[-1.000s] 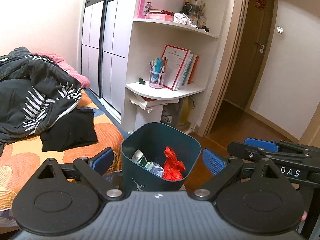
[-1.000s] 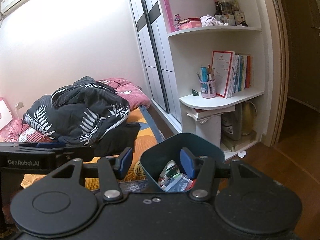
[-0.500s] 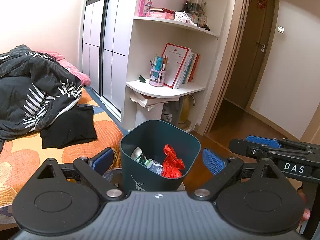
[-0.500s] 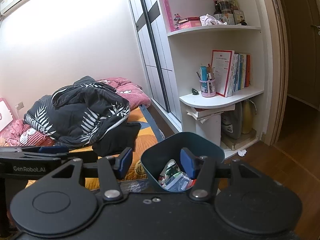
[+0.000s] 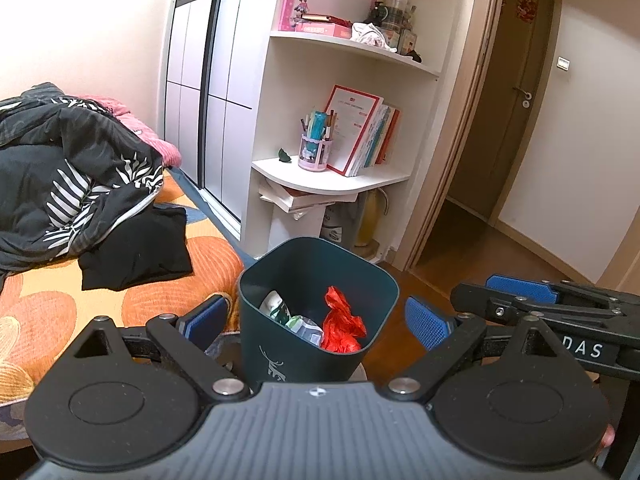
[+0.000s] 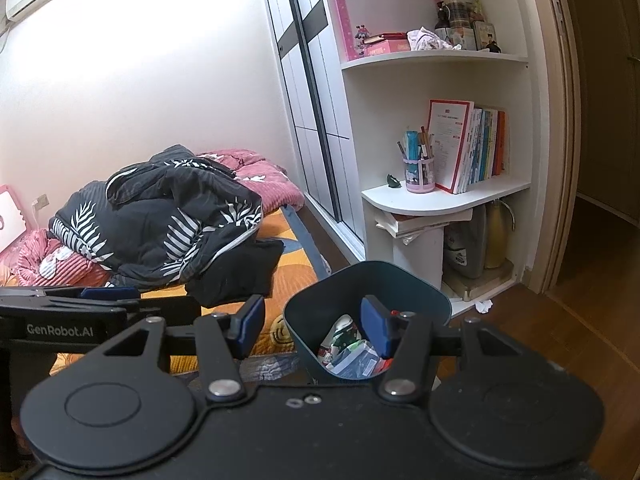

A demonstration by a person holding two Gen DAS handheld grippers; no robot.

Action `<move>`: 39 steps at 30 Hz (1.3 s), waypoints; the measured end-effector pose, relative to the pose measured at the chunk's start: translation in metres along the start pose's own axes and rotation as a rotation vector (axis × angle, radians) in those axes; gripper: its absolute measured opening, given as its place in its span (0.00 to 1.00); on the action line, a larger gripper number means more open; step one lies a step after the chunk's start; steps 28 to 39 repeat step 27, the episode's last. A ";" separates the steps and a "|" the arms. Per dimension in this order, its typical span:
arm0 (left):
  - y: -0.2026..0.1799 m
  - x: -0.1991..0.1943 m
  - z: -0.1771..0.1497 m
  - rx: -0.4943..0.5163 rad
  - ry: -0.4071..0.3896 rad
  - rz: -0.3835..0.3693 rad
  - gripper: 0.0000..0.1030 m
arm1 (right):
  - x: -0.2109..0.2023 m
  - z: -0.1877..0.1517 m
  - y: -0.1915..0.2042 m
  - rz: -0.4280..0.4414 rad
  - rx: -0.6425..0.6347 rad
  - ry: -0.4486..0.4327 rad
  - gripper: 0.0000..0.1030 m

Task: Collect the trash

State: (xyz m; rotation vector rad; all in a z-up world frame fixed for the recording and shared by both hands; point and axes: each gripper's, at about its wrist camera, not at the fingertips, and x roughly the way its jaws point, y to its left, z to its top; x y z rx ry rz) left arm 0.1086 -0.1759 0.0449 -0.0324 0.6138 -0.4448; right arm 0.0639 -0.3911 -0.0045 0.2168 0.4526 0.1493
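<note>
Taking the dark green bin as the landmark: to its left lies the bed with an orange patterned sheet, a black leaf-print quilt heaped on it and a folded black cloth nearer the bin. The left gripper is spread wide, a blue pad on either side of the bin, neither clearly touching it, holding nothing. Inside the bin sit a crumpled red wrapper and green-and-white packets. The right gripper is also open and empty, its right finger over the bin's mouth. Behind the bin stands a white shelf with books and a pen cup; right of it, a doorway.
</note>
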 end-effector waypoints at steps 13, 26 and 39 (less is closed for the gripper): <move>0.005 0.002 -0.008 -0.049 0.037 -0.015 0.94 | 0.002 -0.005 0.003 0.009 -0.011 0.032 0.52; 0.017 -0.014 -0.008 -0.090 0.015 0.028 0.94 | 0.000 -0.004 0.016 0.037 -0.034 0.049 0.52; 0.019 -0.016 -0.007 -0.095 0.011 0.036 0.94 | 0.000 -0.003 0.019 0.041 -0.039 0.050 0.52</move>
